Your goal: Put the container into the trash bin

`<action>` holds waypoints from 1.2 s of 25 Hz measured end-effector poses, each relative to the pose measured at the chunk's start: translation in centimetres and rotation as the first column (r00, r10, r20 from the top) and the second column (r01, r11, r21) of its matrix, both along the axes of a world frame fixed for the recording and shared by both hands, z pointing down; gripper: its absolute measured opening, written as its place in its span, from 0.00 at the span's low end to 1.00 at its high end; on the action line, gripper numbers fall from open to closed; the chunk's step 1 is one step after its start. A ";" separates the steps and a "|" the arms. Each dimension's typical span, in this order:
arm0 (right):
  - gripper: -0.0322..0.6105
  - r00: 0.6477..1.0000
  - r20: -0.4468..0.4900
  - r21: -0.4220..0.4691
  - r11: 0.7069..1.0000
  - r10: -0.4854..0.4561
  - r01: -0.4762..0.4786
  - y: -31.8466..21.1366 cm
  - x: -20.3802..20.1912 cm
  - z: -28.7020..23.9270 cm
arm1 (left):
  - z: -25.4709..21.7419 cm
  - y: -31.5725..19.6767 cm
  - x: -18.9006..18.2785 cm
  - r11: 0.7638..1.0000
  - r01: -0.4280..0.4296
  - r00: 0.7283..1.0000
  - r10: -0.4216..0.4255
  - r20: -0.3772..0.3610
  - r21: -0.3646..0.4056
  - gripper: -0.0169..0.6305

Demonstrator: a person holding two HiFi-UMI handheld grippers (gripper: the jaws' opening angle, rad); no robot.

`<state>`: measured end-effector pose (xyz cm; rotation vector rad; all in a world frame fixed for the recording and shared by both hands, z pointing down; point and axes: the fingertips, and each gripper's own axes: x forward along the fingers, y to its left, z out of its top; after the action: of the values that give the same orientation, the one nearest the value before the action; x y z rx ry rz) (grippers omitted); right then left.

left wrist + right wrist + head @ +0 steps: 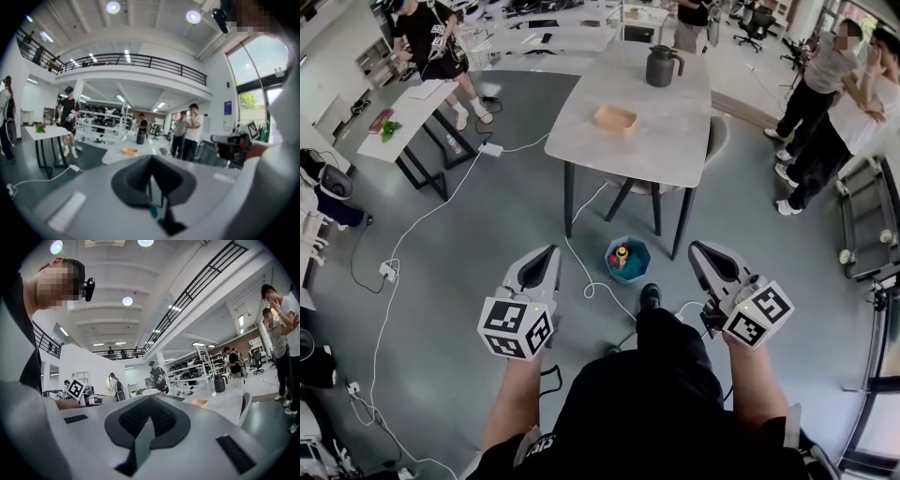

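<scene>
The container [615, 118], a shallow tan box, lies on the grey table [675, 141] ahead of me, near a black kettle [663, 66]. The teal trash bin [627, 259] stands on the floor by the table's front legs with a few items inside. My left gripper [550, 253] and right gripper [697, 248] hang side by side over the floor, short of the table, both shut and empty. The bin sits between them, a little ahead. In the left gripper view the container [130, 151] shows beyond the shut left gripper [151, 161]. The right gripper view shows the container [200, 402] to the right of the shut right gripper [150, 401].
White cables [412, 234] trail across the floor on the left, one running past the bin. A chair [712, 141] is tucked under the table's far side. Two people [834, 103] stand at the right and one person [431, 42] by a white side table [403, 117] at the left.
</scene>
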<state>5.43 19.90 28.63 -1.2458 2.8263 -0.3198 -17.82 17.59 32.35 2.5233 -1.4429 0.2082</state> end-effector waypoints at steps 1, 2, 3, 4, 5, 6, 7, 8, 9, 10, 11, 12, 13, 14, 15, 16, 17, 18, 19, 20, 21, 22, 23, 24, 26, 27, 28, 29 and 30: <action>0.04 1.000 0.010 0.000 1.000 -0.005 0.005 -0.7 -0.2 0.3 | 0.2 -0.5 -0.1 1.000 0.002 1.000 -0.002 0.006 0.000 0.04; 0.04 1.000 0.019 -0.001 1.000 -0.013 0.013 -1.5 -0.4 0.6 | 0.3 -1.1 -0.2 1.000 0.006 1.000 -0.006 0.012 -0.002 0.04; 0.04 0.999 0.027 -0.002 1.000 -0.022 0.023 -2.3 -0.6 0.9 | 0.5 -1.7 -0.3 1.000 0.010 1.000 -0.010 0.015 -0.005 0.04; 0.04 0.999 0.034 -0.002 0.999 -0.033 0.033 -3.2 -0.9 1.1 | 0.7 -2.5 -0.3 1.000 0.013 1.000 -0.013 0.018 -0.008 0.04; 0.04 0.998 0.038 -0.001 0.999 -0.043 0.044 -4.2 -1.0 1.3 | 0.9 -3.3 -0.2 1.000 0.015 1.000 -0.015 0.020 -0.011 0.04; 0.04 0.998 0.043 0.001 0.999 -0.053 0.053 -5.3 -1.1 1.4 | 1.0 -4.3 0.0 1.000 0.016 1.000 -0.016 0.022 -0.014 0.04; 0.04 0.997 0.047 0.002 0.998 -0.061 0.061 -6.4 -1.0 1.5 | 1.2 -5.4 0.3 1.000 0.018 1.000 -0.017 0.026 -0.016 0.04; 0.04 0.996 0.052 0.003 0.998 -0.070 0.070 -7.7 -0.9 1.6 | 1.4 -6.5 0.6 1.000 0.020 0.999 -0.019 0.030 -0.019 0.04; 0.04 0.995 0.057 0.005 0.997 -0.079 0.079 -8.9 -0.6 1.7 | 1.5 -7.8 1.1 1.000 0.022 0.999 -0.021 0.032 -0.022 0.04; 0.04 0.994 0.059 0.006 0.996 -0.087 0.086 -10.3 -0.2 1.6 | 1.5 -9.1 1.7 0.999 0.024 0.999 -0.023 0.032 -0.024 0.04; 0.04 0.994 0.060 0.007 0.996 -0.092 0.091 -11.7 0.5 1.5 | 1.4 -10.4 2.5 0.999 0.024 0.999 -0.023 0.032 -0.025 0.04; 0.04 0.994 0.060 0.006 0.996 -0.094 0.094 -13.2 1.3 1.4 | 1.2 -11.7 3.5 0.999 0.022 0.999 -0.021 0.031 -0.024 0.04; 0.04 0.993 0.061 0.005 0.995 -0.097 0.097 -14.8 2.2 1.2 | 1.0 -13.1 4.5 0.999 0.021 0.999 -0.020 0.033 -0.024 0.04; 0.04 0.993 0.063 0.002 0.995 -0.101 0.101 -16.4 3.0 1.1 | 0.8 -14.5 5.5 0.999 0.022 0.999 -0.022 0.034 -0.027 0.04; 0.04 0.992 0.066 -0.001 0.994 -0.110 0.110 -18.1 3.6 0.9 | 0.7 -15.9 6.3 0.999 0.026 0.999 -0.025 0.035 -0.034 0.04; 0.04 0.990 0.068 -0.005 0.992 -0.123 0.124 -19.6 4.1 0.7 | 0.6 -17.4 7.1 0.999 0.031 0.999 -0.030 0.037 -0.042 0.04; 0.04 0.988 0.069 -0.008 0.990 -0.139 0.139 -21.2 4.5 0.5 | 0.5 -18.9 7.9 0.998 0.037 0.999 -0.035 0.041 -0.049 0.04; 0.04 0.986 0.069 -0.010 0.988 -0.154 0.155 -22.8 5.0 0.5 | 0.4 -20.5 8.7 0.998 0.044 0.998 -0.041 0.046 -0.053 0.04; 0.04 0.983 0.068 -0.014 0.985 -0.168 0.169 -24.4 5.6 0.6 | 0.4 -22.1 9.6 0.997 0.051 0.997 -0.048 0.052 -0.056 0.04; 0.04 0.981 0.069 -0.021 0.983 -0.179 0.181 -26.0 6.2 0.8 | 0.4 -23.7 10.4 0.996 0.058 0.997 -0.054 0.056 -0.060 0.04; 0.04 0.980 0.072 -0.030 0.981 -0.187 0.190 -27.4 6.7 1.1 | 0.6 -25.2 11.1 0.996 0.064 0.997 -0.060 0.057 -0.068 0.04; 0.04 0.978 0.076 -0.039 0.979 -0.194 0.198 -28.7 7.2 1.5 | 0.7 -26.6 11.8 0.995 0.068 0.996 -0.064 0.056 -0.078 0.04; 0.04 0.976 0.082 -0.049 0.977 -0.202 0.207 -29.8 7.5 1.8 | 0.9 -27.8 12.5 0.994 0.071 0.996 -0.066 0.057 -0.087 0.04; 0.04 0.973 0.091 -0.059 0.974 -0.212 0.217 -30.8 7.8 2.2 | 1.0 -28.9 13.1 0.993 0.072 0.996 -0.067 0.061 -0.095 0.04; 0.04 0.968 0.106 -0.079 0.968 -0.229 0.238 -32.4 8.5 2.9 | 1.2 -30.7 14.3 0.992 0.077 0.995 -0.070 0.074 -0.103 0.04; 0.04 0.966 0.109 -0.090 0.965 -0.235 0.245 -33.1 9.0 3.3 | 1.2 -31.5 14.9 0.991 0.081 0.994 -0.073 0.079 -0.105 0.04; 0.04 0.965 0.109 -0.099 0.963 -0.240 0.251 -33.8 9.4 3.7 | 1.2 -32.2 15.5 0.991 0.084 0.994 -0.075 0.083 -0.108 0.04; 0.04 0.963 0.110 -0.106 0.961 -0.245 0.257 -34.5 9.8 4.0 | 1.4 -32.8 16.0 0.990 0.088 0.993 -0.078 0.086 -0.111 0.04; 0.04 0.962 0.112 -0.111 0.959 -0.250 0.262 -35.1 10.0 4.3 | 1.6 -33.3 16.3 0.989 0.090 0.993 -0.080 0.089 -0.116 0.04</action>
<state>15.42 -15.18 32.88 -0.8508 2.9223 -0.5582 -1.50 -15.74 33.92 2.3781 -1.5182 0.3785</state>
